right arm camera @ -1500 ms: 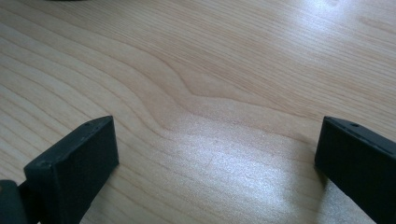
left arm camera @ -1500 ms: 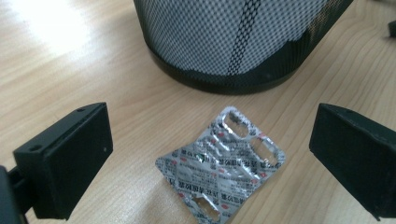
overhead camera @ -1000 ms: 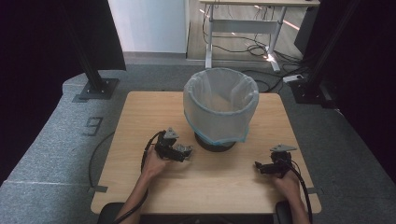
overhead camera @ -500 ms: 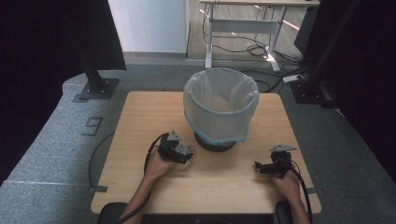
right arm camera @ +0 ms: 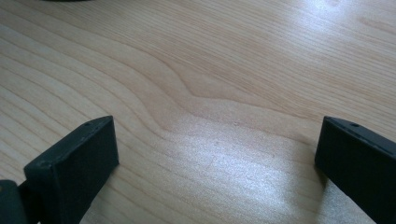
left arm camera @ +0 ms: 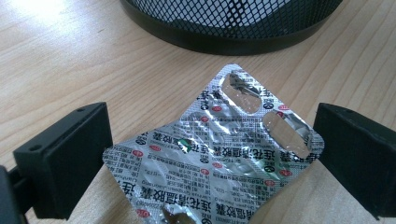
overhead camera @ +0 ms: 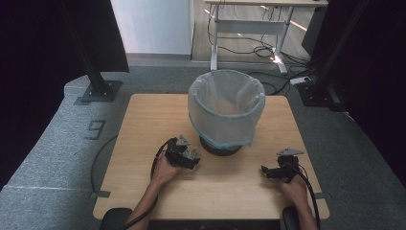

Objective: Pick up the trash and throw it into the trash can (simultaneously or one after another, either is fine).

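Against the frame from a second ago, the left hand-held gripper [overhead camera: 190, 157] has slid a little to the right across the bench [overhead camera: 143, 124] and now sits closer to the dark base of the wastebasket [overhead camera: 226, 108]; half a second ago it was already nearly where it is now. The right hand-held gripper [overhead camera: 265, 170] has hardly shifted over the same span and rests near the bench's right front corner, well apart from the left one.

In the left gripper view the left hand-held gripper [left arm camera: 212, 154] has its jaws spread wide, one on either side of a blister pack [left arm camera: 215, 151] that lies flat on the wood between them. Whether either jaw touches the foil cannot be told. The pack is a silver foil sheet with rounded corners, turned so one corner points toward the black mesh wall of the wastebasket [left arm camera: 233, 23] just beyond it. Small dark characters and red oval marks are printed in rows across the foil, and two elongated pockets near the far corner look pressed open and crumpled.

In the right gripper view the right hand-held gripper [right arm camera: 217, 158] is likewise spread, with bare wood grain between its jaws
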Demonstrator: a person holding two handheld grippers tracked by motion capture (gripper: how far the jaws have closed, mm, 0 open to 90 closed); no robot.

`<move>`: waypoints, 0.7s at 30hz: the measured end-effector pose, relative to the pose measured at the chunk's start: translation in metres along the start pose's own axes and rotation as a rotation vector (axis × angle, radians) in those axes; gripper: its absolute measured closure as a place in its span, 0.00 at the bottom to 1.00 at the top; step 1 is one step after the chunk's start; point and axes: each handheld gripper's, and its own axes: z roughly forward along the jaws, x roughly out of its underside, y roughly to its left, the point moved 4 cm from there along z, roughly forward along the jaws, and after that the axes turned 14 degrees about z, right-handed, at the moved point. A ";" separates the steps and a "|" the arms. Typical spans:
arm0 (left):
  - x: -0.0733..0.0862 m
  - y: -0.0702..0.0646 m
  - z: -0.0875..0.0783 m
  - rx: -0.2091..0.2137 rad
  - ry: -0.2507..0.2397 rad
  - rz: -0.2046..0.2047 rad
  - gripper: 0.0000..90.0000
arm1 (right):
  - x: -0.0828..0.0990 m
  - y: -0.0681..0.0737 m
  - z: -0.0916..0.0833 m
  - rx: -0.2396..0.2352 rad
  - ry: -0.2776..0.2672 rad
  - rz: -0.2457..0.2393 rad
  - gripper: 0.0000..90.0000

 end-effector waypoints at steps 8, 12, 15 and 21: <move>-0.001 -0.003 0.001 -0.011 0.025 0.014 0.06 | 0.000 0.000 0.000 0.000 0.000 0.000 0.00; -0.003 -0.002 -0.003 -0.011 0.015 0.008 0.12 | 0.000 0.000 0.000 0.000 0.000 0.000 0.00; -0.004 0.000 -0.006 -0.010 0.007 0.003 0.15 | 0.000 0.000 0.000 0.000 0.000 0.000 0.00; -0.005 0.002 -0.010 -0.008 0.003 -0.010 0.16 | 0.000 0.000 0.000 0.000 0.000 0.000 0.00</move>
